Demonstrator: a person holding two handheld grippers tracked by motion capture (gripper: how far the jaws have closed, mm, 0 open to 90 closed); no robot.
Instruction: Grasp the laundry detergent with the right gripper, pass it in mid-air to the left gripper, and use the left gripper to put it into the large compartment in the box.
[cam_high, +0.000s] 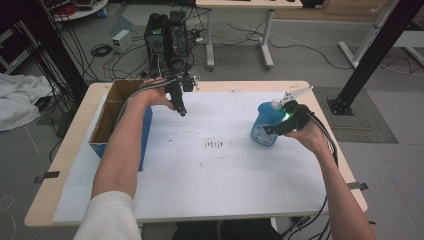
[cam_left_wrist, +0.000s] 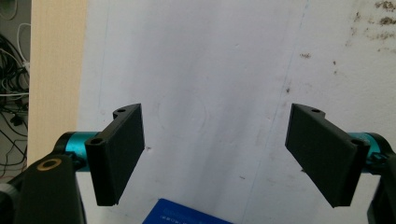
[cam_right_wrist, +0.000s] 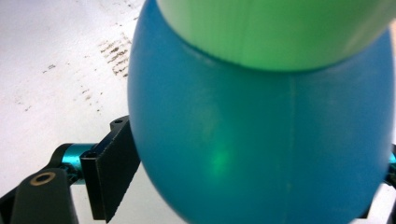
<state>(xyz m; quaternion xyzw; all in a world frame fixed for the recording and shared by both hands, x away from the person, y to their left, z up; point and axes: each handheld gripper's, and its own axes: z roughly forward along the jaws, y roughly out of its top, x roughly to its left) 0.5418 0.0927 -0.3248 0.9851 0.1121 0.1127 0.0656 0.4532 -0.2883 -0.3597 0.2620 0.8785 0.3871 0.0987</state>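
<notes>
White table sheet (cam_high: 225, 170); right hand-held gripper (cam_high: 278, 125) clamps blue bottle (cam_high: 266, 125); left hand-held gripper (cam_high: 182, 111) jaws apart, empty.

The white-covered bench (cam_high: 215, 175) lies open across the frame's centre and bottom; a cardboard box (cam_high: 111, 115) blocks the left, a blue bottle (cam_high: 267, 124) the right.

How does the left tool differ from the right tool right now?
The left tool stands open with nothing between its jaws; the right tool is clamped around the blue bottle. The left tool hangs beside the cardboard box, the right at the mat's far side. Both have black jaws.
</notes>
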